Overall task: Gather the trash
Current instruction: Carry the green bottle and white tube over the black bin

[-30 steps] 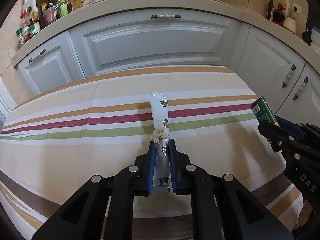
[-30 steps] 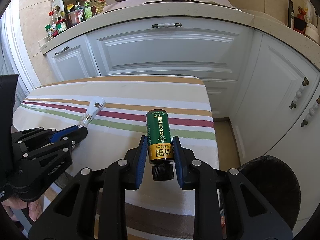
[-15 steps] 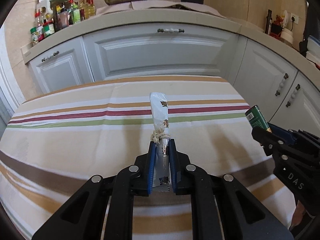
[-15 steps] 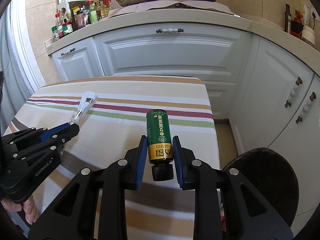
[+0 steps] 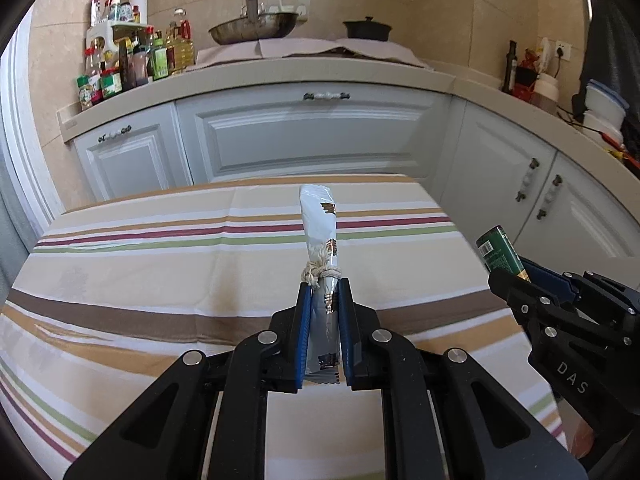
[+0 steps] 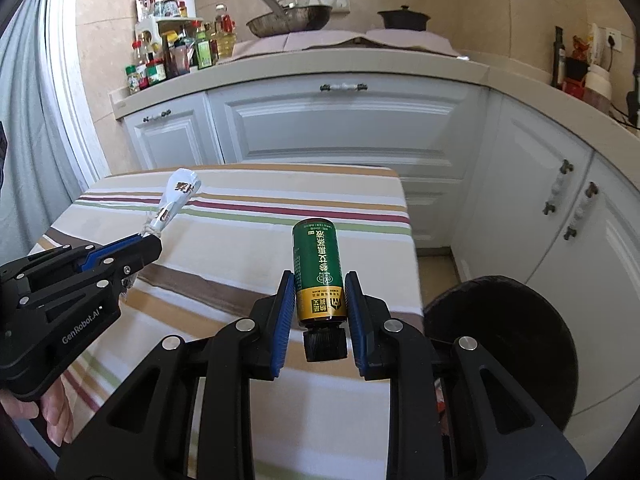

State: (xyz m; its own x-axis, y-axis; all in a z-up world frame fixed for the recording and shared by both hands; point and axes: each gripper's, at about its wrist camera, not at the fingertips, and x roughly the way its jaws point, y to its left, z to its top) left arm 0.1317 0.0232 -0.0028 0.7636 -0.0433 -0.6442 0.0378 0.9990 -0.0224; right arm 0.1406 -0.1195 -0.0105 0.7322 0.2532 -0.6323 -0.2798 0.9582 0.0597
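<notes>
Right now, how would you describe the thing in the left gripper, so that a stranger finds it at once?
Look above the striped tablecloth in front of the white kitchen cabinets. The left gripper has its jaws shut on a silver-white rolled foil wrapper pointing forward. Beige string knotted around its middle sets it apart from the green bottle with a black cap in the right gripper.

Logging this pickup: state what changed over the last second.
Both grippers rose and drew back from the striped table. The left gripper stays shut on the tied wrapper, the right gripper on the green bottle. Nothing released.
</notes>
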